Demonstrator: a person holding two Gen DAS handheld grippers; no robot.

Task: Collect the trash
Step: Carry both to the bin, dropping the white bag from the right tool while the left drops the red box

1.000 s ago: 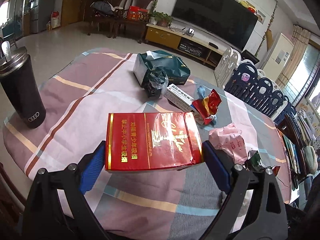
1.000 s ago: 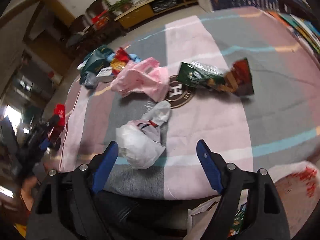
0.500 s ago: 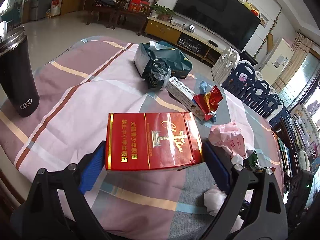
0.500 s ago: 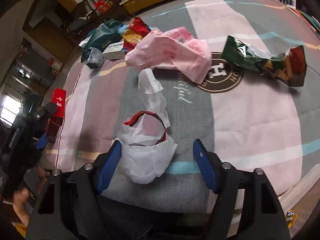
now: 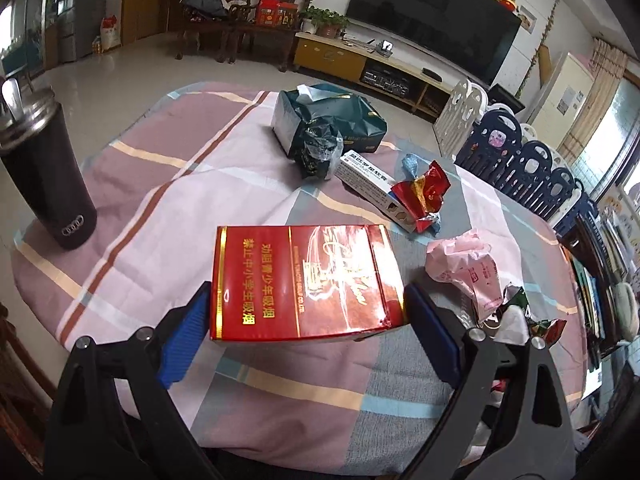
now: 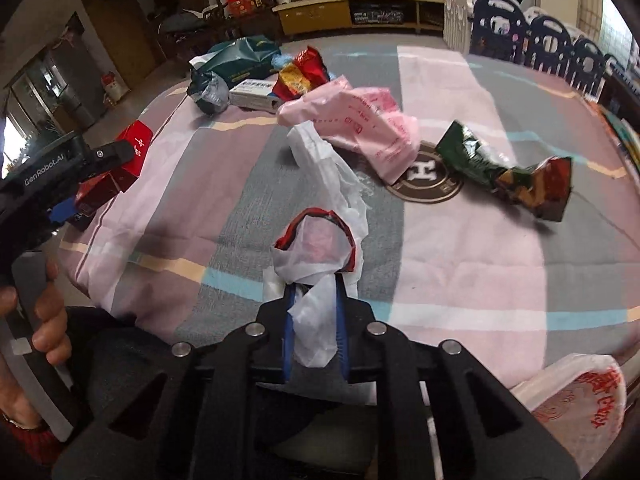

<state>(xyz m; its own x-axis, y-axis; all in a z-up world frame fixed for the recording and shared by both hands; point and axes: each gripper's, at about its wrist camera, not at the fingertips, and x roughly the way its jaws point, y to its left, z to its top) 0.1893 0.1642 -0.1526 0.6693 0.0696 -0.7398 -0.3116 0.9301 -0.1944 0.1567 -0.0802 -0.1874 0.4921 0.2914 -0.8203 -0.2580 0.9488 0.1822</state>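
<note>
the right hand-held gripper (image 6: 313, 322) is seen closing narrowly, with the white bag (image 6: 320, 248) pinched between its blue pads at the near edge of the tabletop (image 6: 460, 264); the bag's red-rimmed mouth stands just beyond the fingertips. the left hand-held gripper (image 5: 308, 320) is held wide, and the red box (image 5: 304, 280) is clamped between its pads above the striped cloth. beyond the white bag, a pink bag (image 6: 360, 124) is laid partly over a round emblem, with a green and red wrapper (image 6: 508, 172) to its right. farther off, a red foil wrapper (image 5: 422, 194) is seen touching a white carton (image 5: 368, 180), next to a dark crumpled bag (image 5: 318, 152) and a green bag (image 5: 332, 118). a black tumbler (image 5: 44, 168) is stood upright at the left edge.
</note>
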